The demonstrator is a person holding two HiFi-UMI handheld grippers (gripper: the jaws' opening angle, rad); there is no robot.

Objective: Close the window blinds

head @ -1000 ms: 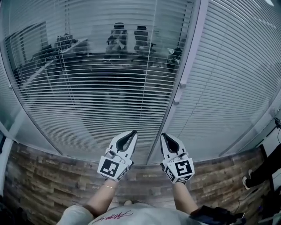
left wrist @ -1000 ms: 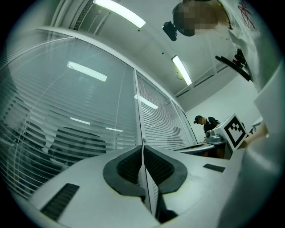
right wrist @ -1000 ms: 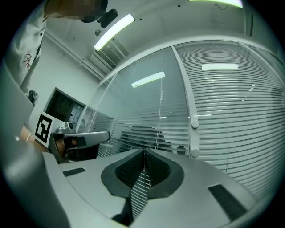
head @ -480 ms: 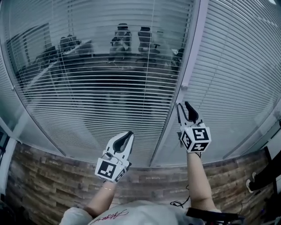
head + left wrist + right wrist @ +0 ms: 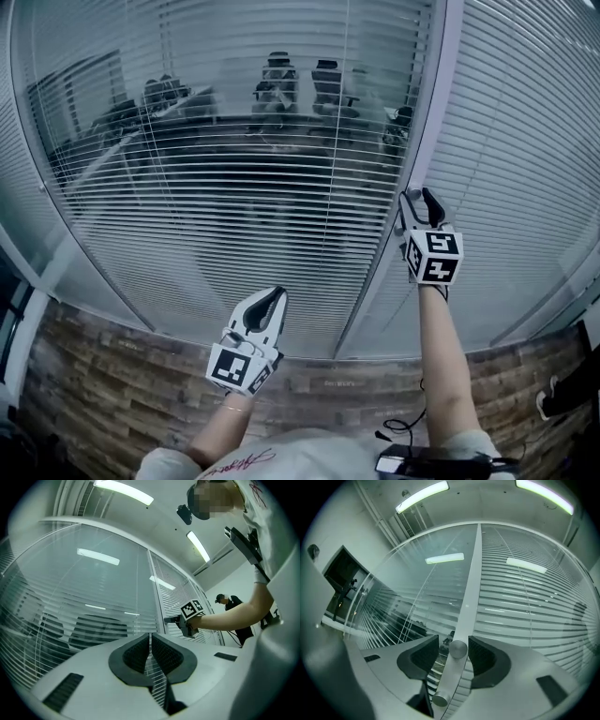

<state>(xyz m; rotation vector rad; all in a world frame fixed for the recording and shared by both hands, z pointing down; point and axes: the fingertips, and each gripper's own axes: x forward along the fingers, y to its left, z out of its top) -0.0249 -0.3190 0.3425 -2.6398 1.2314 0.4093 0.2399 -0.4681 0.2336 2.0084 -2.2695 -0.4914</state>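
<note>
Slatted blinds (image 5: 234, 216) behind the left glass pane stand half open, so a meeting room shows through. On the right pane the blinds (image 5: 525, 141) are turned flat. A pale post (image 5: 380, 272) divides the panes. My right gripper (image 5: 420, 195) is raised to that post. Its jaws have just been opening and now stand open on either side of a round metal knob (image 5: 458, 648), not pressing it. A second knob (image 5: 439, 699) sits lower on the post. My left gripper (image 5: 265, 305) hangs lower, shut and empty, pointing at the left pane; its closed jaws (image 5: 150, 637) face the slats.
Chairs (image 5: 281, 80) and a long table stand behind the left glass. A wood-patterned floor (image 5: 112, 394) runs along the foot of the wall. Another person (image 5: 232, 606) stands to the right, and a shoe (image 5: 562, 394) shows at the right edge. A cable (image 5: 408, 427) lies by my feet.
My right gripper has risen from beside the left one up to the post's knobs, and its jaws have opened. The left gripper has shifted slightly lower.
</note>
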